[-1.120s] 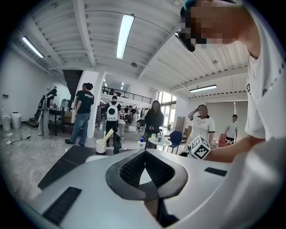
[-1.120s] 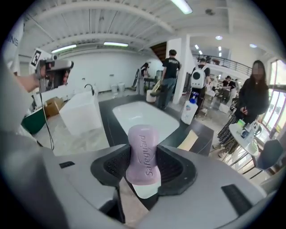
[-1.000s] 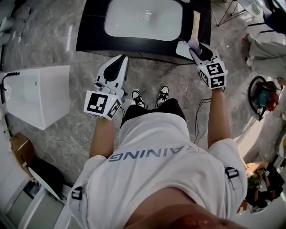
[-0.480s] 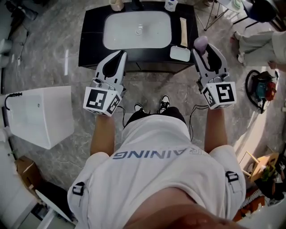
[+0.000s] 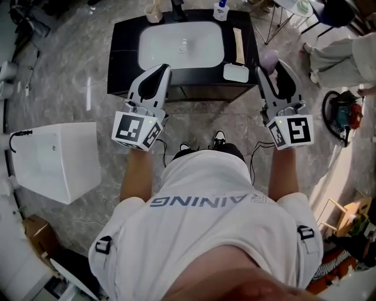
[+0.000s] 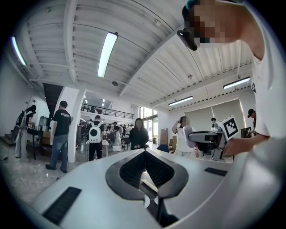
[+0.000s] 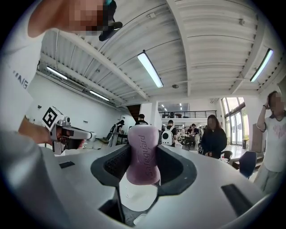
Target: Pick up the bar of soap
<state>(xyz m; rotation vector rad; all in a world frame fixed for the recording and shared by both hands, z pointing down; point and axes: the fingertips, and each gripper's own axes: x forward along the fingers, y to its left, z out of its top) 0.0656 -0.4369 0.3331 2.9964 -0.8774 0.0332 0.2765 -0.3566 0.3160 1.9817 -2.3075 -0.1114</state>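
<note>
In the right gripper view a purple bar of soap (image 7: 143, 154) stands upright between the jaws, and my right gripper (image 7: 144, 157) is shut on it. From the head view the soap (image 5: 268, 57) shows at the tip of the right gripper (image 5: 272, 67), held in the air just right of the black sink counter (image 5: 120, 53) and its empty white soap dish (image 5: 236, 72). My left gripper (image 5: 163, 70) hangs before the counter's front edge. Its jaws meet with nothing between them, so the left gripper (image 6: 144, 154) is shut. Both gripper cameras point up towards the ceiling.
The counter carries a white basin (image 5: 181, 43), a wooden strip (image 5: 238, 44) and a bottle (image 5: 221, 10). A white box (image 5: 56, 159) stands on the floor at left, a power tool (image 5: 343, 120) at right. Several people (image 6: 139, 133) stand in the hall.
My right gripper has drawn back and to the right from above the soap dish with the soap in it. The left gripper has risen slightly. The counter now sits further from both.
</note>
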